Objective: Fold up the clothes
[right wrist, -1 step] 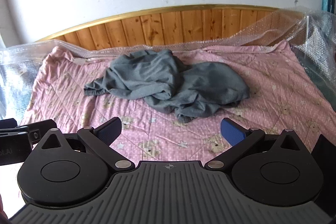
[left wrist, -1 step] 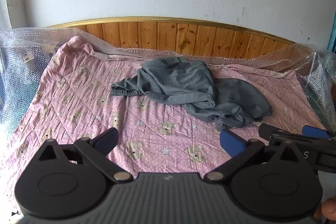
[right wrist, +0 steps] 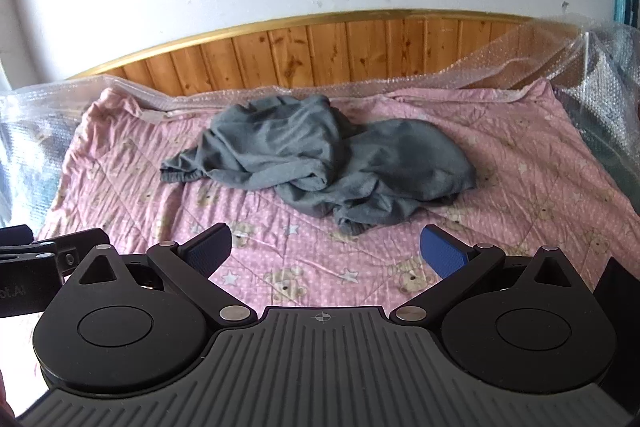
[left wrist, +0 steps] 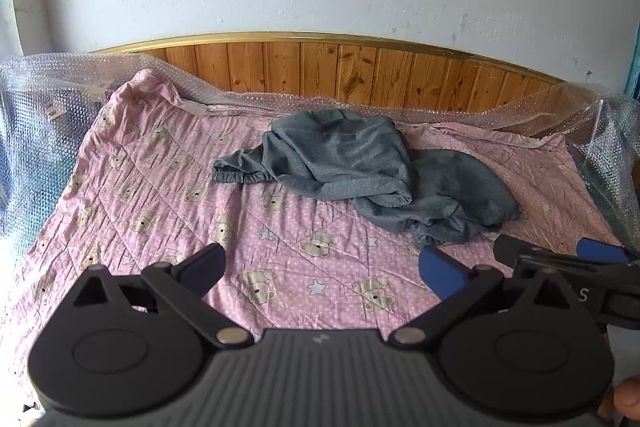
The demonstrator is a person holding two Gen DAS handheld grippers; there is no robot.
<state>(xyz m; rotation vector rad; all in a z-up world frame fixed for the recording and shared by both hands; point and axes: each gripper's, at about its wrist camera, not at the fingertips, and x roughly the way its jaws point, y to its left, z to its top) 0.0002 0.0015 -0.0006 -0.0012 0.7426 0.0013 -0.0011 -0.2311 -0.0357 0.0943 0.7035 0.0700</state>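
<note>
A crumpled grey garment (left wrist: 360,171) lies in a heap on the pink bear-print bedspread (left wrist: 160,195), toward the headboard; an elastic hem sticks out at its left. It also shows in the right wrist view (right wrist: 312,163). My left gripper (left wrist: 322,267) is open and empty, held above the bed's near part, short of the garment. My right gripper (right wrist: 324,255) is open and empty, likewise short of the garment. The right gripper's fingers (left wrist: 560,255) show at the right edge of the left wrist view; the left gripper's fingers (right wrist: 48,247) show at the left edge of the right wrist view.
A wooden headboard (left wrist: 360,71) with a gold rim stands against a white wall. Bubble wrap (left wrist: 36,115) covers the bed's sides and back edge, also in the right wrist view (right wrist: 600,67). The pink bedspread (right wrist: 520,163) stretches bare around the garment.
</note>
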